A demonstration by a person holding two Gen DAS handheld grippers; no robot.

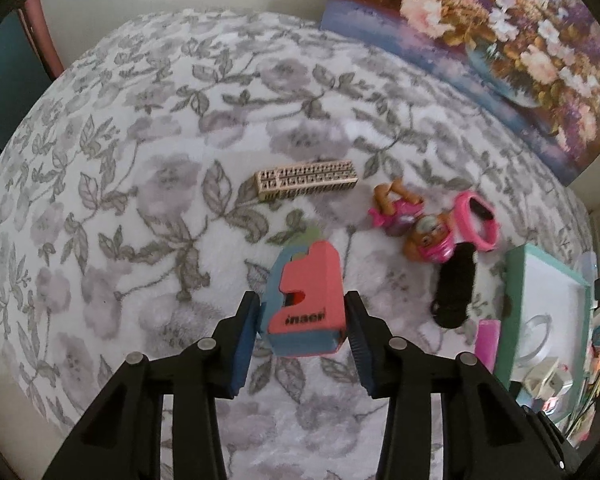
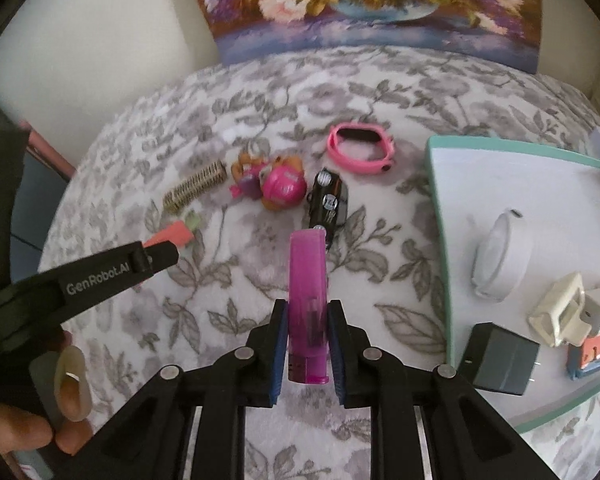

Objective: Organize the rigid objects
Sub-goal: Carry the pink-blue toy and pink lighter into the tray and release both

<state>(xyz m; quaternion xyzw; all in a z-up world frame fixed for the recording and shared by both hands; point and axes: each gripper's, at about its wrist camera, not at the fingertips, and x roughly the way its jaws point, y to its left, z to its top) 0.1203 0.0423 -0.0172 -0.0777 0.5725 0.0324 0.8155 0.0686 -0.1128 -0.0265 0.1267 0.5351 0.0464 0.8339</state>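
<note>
Far ahead of the claw, a floral painting (image 2: 364, 4) leans against the pale wall (image 2: 100, 28); grey-leafed plush blanket (image 1: 140, 208) spreads beneath.

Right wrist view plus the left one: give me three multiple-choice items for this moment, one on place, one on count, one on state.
1. Where is the white oval case?
A. in the teal-rimmed tray
B. on the floral cloth
C. in the left claw

2. How many pink bands lie on the cloth?
A. none
B. one
C. three

3. What does the right claw hold?
A. nothing
B. the black toy car
C. the purple lighter

Answers: 1 A, the case lies inside the tray's rim. 2 B, a single band shows beyond the car. 3 C, both pads press the lighter's sides.
</note>
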